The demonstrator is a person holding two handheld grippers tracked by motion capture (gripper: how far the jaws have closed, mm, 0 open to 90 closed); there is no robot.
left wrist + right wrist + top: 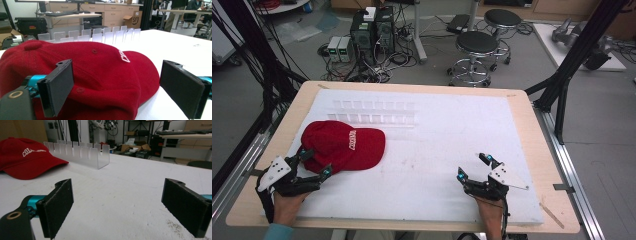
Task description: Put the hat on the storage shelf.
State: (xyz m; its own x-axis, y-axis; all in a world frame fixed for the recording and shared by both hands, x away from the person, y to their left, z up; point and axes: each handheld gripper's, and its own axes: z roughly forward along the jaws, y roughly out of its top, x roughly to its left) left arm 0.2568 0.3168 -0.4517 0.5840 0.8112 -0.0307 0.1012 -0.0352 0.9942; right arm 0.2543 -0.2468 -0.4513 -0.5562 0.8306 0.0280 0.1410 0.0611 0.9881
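1. The left gripper [314,163] is reaching at the red cap [343,145], which is lying on the white mat [437,150] toward the left edge of the tabletop [532,130], short of its far left corner.
2. Its fingers [58,86] are standing wide apart with nothing pressed between them; in the left gripper view the cap's near rim is sitting between them, one finger looking close against the crown fabric and the other standing clear beside the rim over bare mat.
3. The right gripper [474,166] is hovering low near the tabletop's near right corner, fingers [58,202] also spread apart and empty, well apart from the cap.
4. Risk, as I judge it: the cap is soft, so closing now may be pinching just a fold of cloth, letting the crown collapse and the cap sag or slide out when lifted.
5. Another risk: pushing the left fingers further forward may be shoving the cap across the mat toward the clear slotted rack [374,112], which is standing just beyond it toward the far edge, rather than getting around the rim.
6. With the right gripper so far off, the cap is getting no support on its brim side, so a one-sided grip could be letting it swing.
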